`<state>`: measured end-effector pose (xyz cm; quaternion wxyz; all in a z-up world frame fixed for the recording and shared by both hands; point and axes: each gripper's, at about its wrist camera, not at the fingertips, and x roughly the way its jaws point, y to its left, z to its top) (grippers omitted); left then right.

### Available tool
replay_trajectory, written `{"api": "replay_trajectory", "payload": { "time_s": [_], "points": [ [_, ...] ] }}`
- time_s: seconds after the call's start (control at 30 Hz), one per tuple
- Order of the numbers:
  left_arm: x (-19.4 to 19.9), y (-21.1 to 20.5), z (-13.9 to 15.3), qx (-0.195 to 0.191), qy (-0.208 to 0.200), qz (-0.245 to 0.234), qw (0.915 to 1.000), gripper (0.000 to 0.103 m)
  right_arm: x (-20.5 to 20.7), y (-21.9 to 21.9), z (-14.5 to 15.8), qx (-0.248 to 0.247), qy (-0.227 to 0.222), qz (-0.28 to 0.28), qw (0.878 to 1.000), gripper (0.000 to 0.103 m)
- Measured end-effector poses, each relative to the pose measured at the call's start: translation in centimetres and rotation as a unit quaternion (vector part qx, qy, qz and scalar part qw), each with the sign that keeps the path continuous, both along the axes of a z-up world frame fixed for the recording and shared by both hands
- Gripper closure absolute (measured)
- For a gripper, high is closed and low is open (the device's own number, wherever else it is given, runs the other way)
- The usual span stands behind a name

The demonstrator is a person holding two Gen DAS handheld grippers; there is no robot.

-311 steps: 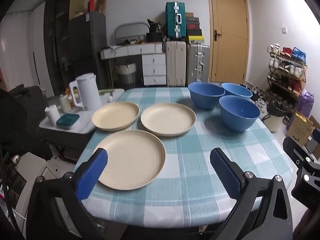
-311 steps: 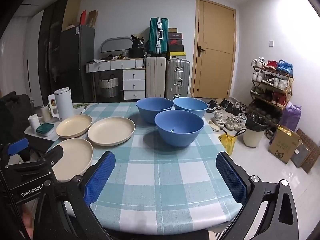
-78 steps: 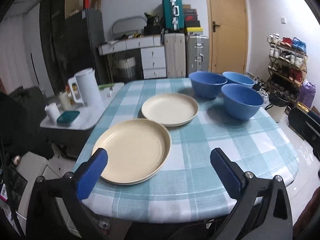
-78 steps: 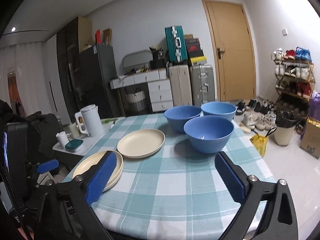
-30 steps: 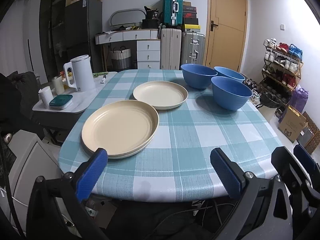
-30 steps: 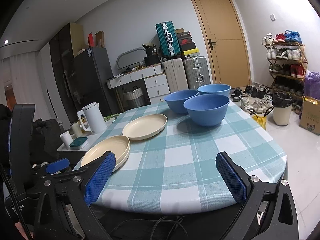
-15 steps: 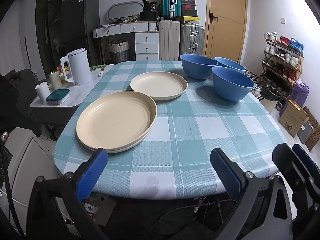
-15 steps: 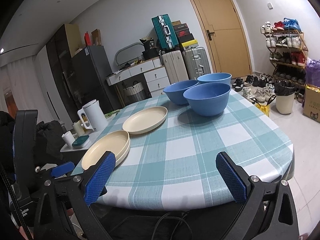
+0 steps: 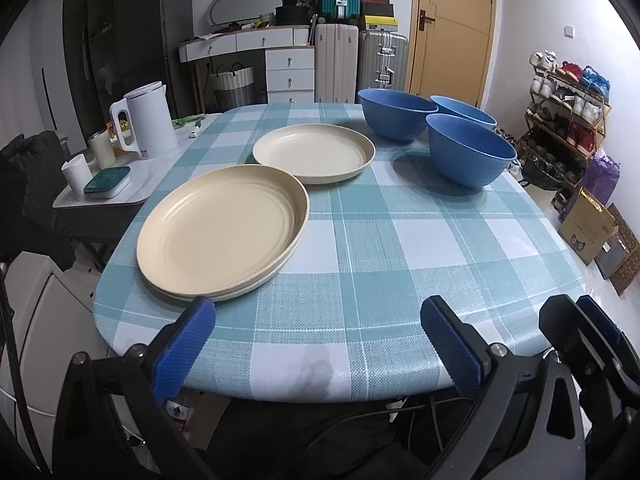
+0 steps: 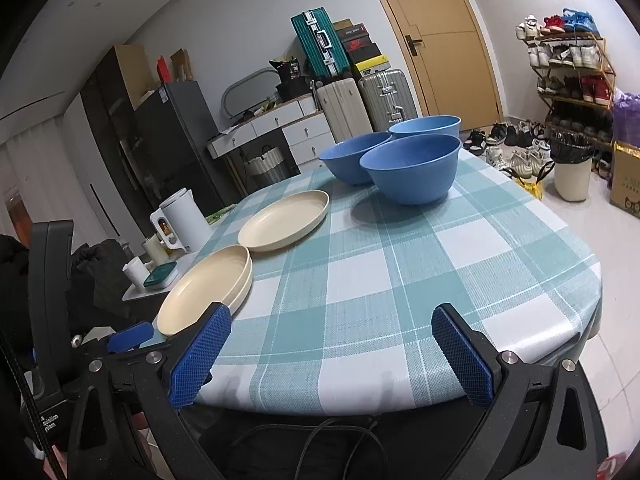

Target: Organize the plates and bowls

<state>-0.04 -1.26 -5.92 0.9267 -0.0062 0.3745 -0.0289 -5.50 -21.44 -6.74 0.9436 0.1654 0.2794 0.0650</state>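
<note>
Plates and bowls are sitting on the teal checked table [image 9: 400, 248], suitcases [image 9: 360, 60] lining the wall beyond. Ahead of the left gripper [image 9: 316, 344], jaws spread empty: cream stacked plates [image 9: 220, 232], single plate [image 9: 314, 152], three blue bowls [image 9: 468, 152]. Right gripper [image 10: 332, 348] is hanging wide too.

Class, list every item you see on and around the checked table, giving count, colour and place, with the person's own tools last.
stacked plates: two, cream, near left of table
single plate: one, cream, table middle
bowls: three, blue, far right of table
table: one, teal-and-white check
kettle: one, white, side table at left
suitcases: several, by far wall
shoe rack: one, right wall
left gripper: open, empty
right gripper: open, empty
</note>
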Motion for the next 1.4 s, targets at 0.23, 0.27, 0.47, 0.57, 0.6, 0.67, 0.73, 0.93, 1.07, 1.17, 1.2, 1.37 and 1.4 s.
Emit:
{"api": "replay_trajectory", "payload": {
  "time_s": [0.23,0.27,0.47,0.57,0.6,0.67,0.73,0.93,1.07,1.17,1.2,1.37,1.4],
  "points": [
    [0.0,0.2,0.3,-0.001,-0.001,0.0,1.0,0.0,0.1,0.0,0.3,-0.004,-0.005,0.001,1.0,0.001],
    [0.0,0.3,0.4,-0.002,-0.002,0.0,1.0,0.0,0.1,-0.1,0.3,-0.004,-0.007,0.002,1.0,0.001],
    [-0.7,0.6,1.5,-0.004,-0.018,0.004,0.9998,0.0,-0.7,0.3,1.2,-0.01,-0.02,0.004,1.0,0.001],
    [-1.0,0.8,1.9,-0.005,-0.024,0.006,0.9997,0.0,-1.0,0.6,1.6,-0.014,-0.027,0.006,1.0,0.001],
    [-1.2,0.9,2.1,-0.007,-0.026,0.007,0.9996,0.0,-1.1,0.7,1.7,-0.017,-0.029,0.006,0.999,0.001],
    [-1.3,1.2,2.4,-0.009,-0.03,0.008,0.9995,0.0,-1.2,0.8,1.9,-0.023,-0.033,0.009,0.999,0.001],
    [-1.4,1.3,2.7,-0.01,-0.035,0.01,0.9993,0.0,-1.3,1.0,2.2,-0.026,-0.038,0.011,0.999,0.001],
    [-0.6,2.0,3.0,-0.008,-0.031,0.006,0.9995,0.0,-0.5,0.9,3.3,-0.034,-0.048,0.018,0.998,0.001],
    [0.6,3.0,4.0,0.018,-0.042,0.013,0.9988,0.0,0.9,0.6,5.0,-0.057,-0.058,0.017,0.997,0.001],
    [2.1,4.3,5.1,0.023,-0.041,0.013,0.9988,0.0,2.6,0.3,6.7,-0.06,-0.069,0.027,0.995,0.001],
    [2.6,4.6,5.3,0.025,-0.035,0.01,0.999,0.0,3.2,0.3,7.2,-0.06,-0.072,0.031,0.995,0.001],
    [5.2,6.1,6.1,0.053,-0.021,0.008,0.9983,0.0,7.3,0.1,9.4,-0.046,-0.067,0.052,0.995,0.001],
    [5.8,6.3,6.2,0.057,-0.018,0.008,0.9982,0.0,8.1,0.1,9.6,-0.043,-0.064,0.056,0.995,0.001]
  ]
}}
